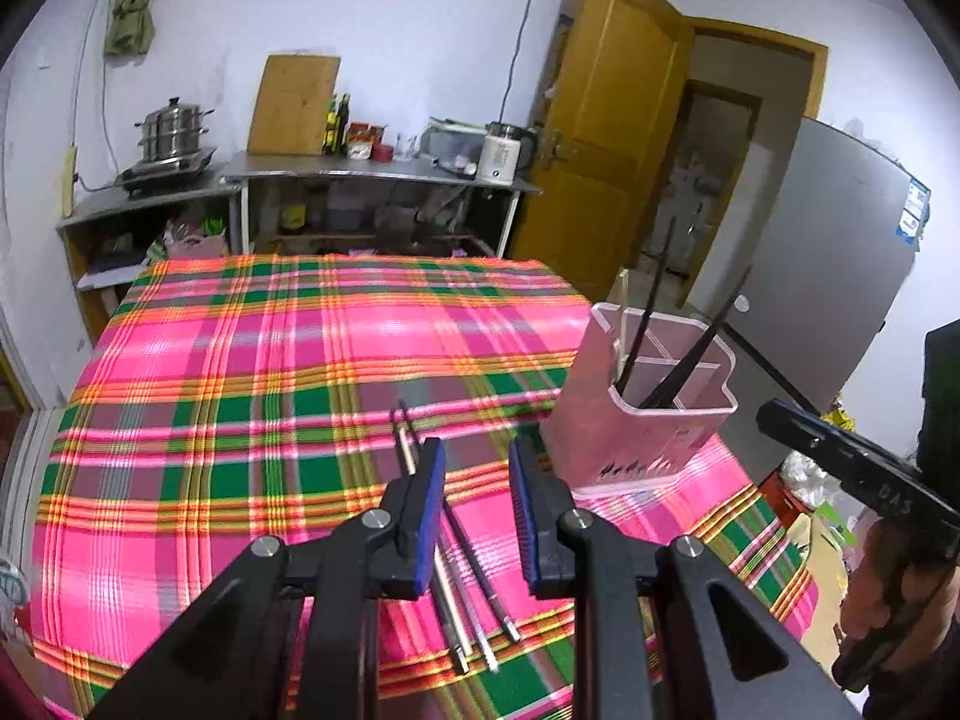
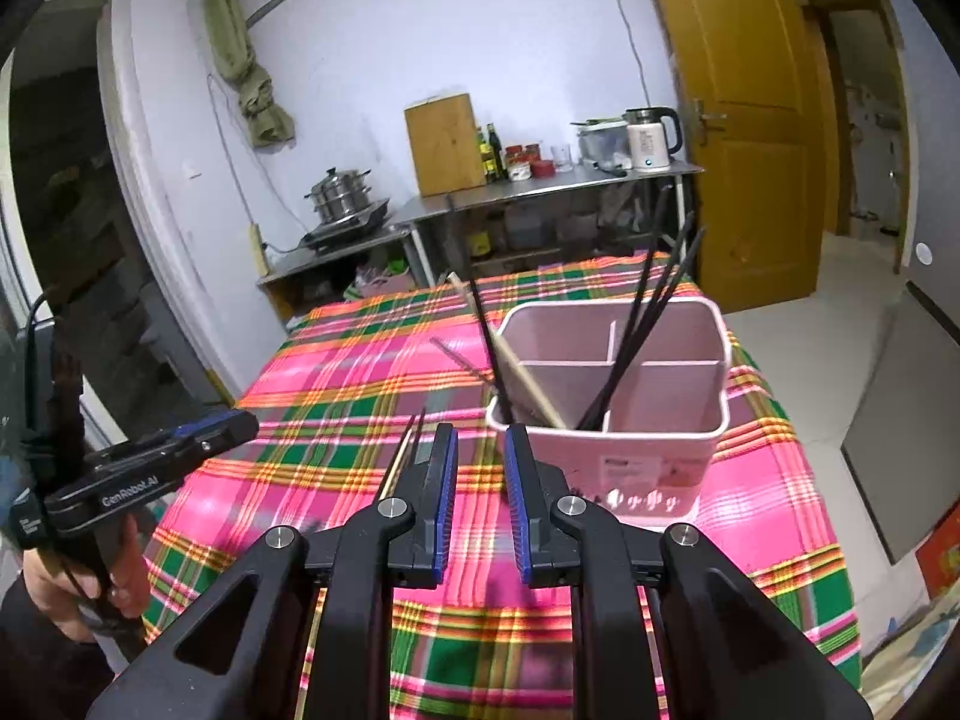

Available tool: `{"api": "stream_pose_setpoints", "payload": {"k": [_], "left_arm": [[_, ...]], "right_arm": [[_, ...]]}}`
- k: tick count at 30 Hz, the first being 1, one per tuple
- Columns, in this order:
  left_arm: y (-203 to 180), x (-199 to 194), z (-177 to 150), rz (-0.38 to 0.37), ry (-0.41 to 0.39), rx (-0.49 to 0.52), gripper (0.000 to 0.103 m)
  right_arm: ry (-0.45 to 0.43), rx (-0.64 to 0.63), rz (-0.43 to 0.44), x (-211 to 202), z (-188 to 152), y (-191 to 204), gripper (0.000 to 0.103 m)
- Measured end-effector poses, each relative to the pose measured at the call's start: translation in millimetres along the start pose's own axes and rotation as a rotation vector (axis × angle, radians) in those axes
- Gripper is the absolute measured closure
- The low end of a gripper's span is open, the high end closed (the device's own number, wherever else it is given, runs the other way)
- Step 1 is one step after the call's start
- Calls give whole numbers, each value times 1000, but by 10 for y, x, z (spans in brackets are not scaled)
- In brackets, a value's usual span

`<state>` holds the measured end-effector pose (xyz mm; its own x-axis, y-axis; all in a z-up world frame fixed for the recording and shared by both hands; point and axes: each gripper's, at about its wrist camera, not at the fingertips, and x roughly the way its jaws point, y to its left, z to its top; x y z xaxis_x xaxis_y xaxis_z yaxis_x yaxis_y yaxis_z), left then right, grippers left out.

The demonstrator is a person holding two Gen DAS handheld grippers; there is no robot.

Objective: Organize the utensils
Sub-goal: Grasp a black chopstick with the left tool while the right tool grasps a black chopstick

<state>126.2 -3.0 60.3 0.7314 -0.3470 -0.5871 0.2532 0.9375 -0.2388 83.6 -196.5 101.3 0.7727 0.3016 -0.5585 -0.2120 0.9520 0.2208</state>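
Left wrist view first: the left gripper (image 1: 477, 456) hangs low over the table, its blue-padded jaws parted with nothing pinched between them. Just under its left finger, at lower centre of the frame, lies a loose bundle of dark metal-tipped chopsticks (image 1: 462, 576), flat on the pink, green and orange plaid tablecloth (image 1: 240, 420), running from mid-frame down towards the bottom edge. To the right of that sits the pink plastic divided utensil holder (image 1: 624, 420), upright on the cloth near the table's right edge, with black chopsticks (image 1: 690, 366) leaning in its compartments and a pale wooden stick at its far corner. At the far right edge, the other tool's black handle shows, a hand below it.

Right wrist view now: the right gripper (image 2: 480, 456) has its blue pads apart too, empty, gap clear to the cloth. Directly beyond its tips stands the pink holder (image 2: 612, 438), the black chopsticks (image 2: 648, 324) fanning up to the right from a near compartment, a wooden stick (image 2: 528, 378) leaning left. Left gripper (image 2: 240, 420) enters at left, held by a hand (image 2: 102, 588).

Beyond the table: a steel counter (image 2: 540, 192) with a white kettle (image 2: 648, 144), and a yellow-brown wooden door (image 2: 738, 120).
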Motion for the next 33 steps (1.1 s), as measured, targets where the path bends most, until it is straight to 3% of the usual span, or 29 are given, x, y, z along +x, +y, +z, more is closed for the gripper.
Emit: {"api": "stream_pose_setpoints", "payload": {"k": [14,28,33], "left_arm": [[282,545,-507,56,150,-47,80],[327,1054,-653,82,235,-37,80],[332,1113,-669,88,229,-40,67]], "right_arm": [[130,-48,34,469,-339,226,87],[245,-67,55,935,-625,353,87],[256,-66,54,991,-636,359,87]]}}
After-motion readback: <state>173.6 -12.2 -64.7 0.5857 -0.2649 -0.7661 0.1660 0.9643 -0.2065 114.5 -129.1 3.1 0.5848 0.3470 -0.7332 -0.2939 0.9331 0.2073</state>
